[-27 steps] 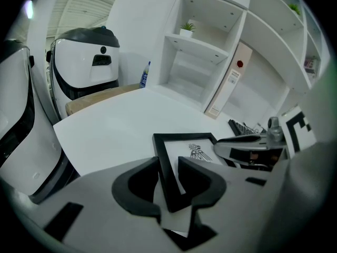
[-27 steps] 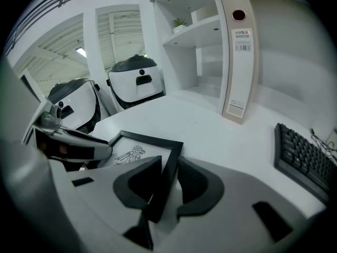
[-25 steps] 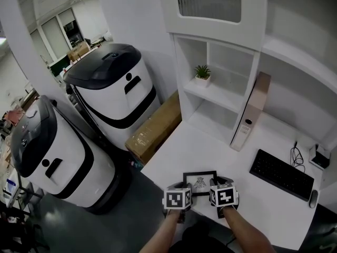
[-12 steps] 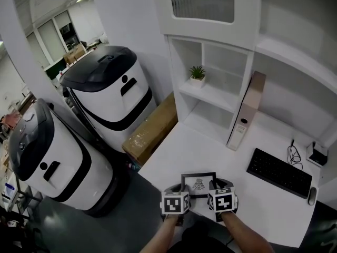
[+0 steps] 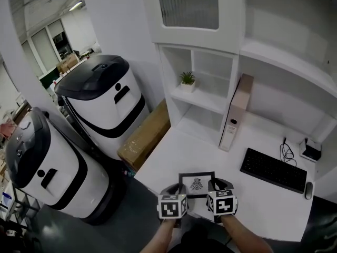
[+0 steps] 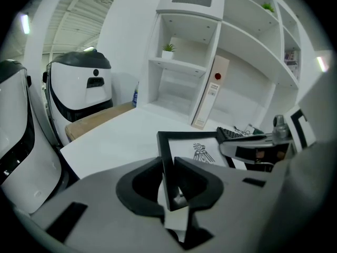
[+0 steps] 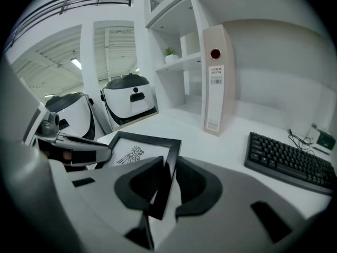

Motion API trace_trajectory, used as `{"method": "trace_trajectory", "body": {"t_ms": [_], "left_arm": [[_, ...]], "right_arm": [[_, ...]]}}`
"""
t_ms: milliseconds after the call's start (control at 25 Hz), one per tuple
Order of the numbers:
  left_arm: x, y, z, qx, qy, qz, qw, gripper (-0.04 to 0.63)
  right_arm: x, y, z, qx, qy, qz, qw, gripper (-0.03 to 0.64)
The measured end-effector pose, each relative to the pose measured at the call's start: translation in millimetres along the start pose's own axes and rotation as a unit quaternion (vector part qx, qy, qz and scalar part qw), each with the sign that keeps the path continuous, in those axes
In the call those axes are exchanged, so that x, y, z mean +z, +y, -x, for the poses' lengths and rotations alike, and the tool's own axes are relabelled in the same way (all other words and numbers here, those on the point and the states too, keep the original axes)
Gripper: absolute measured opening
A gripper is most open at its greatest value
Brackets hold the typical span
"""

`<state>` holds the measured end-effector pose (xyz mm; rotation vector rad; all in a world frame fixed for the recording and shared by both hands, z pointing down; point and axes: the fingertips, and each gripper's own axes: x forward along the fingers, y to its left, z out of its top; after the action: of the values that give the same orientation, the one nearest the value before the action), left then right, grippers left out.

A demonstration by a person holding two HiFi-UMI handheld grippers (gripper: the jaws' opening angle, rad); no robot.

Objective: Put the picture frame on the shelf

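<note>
The shelf (image 5: pixel 202 96) stands at the far side of the desk (image 5: pixel 174 152), its open bays left of a binder (image 5: pixel 234 115). The frame (image 5: pixel 197 184) is near me, low over the desk. My left gripper (image 6: pixel 169 167) pinches its left edge and my right gripper (image 7: pixel 169 173) its right; both jaws have just been closing on it. I'd raise both sides evenly to keep it level. The binder's label is too small to read.

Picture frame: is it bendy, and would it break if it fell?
Probably stiff: the picture frame looks flat between the left gripper and right gripper, whose jaws have just been closing on its thin side edges. Likely light, being slim. A glass front, if it has one, could crack.
</note>
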<state>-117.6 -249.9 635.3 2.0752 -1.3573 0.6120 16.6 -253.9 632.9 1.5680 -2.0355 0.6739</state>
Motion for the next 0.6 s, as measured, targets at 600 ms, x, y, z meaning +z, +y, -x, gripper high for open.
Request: {"method": "trace_trajectory", "body": {"t_ms": [600], "left_arm": [[66,-63,28,-0.067,-0.078,-0.076,0.9918,0.069]], "right_arm": [[53,-39,75,-0.07,-0.095,-0.019,0.993,0.072]]}}
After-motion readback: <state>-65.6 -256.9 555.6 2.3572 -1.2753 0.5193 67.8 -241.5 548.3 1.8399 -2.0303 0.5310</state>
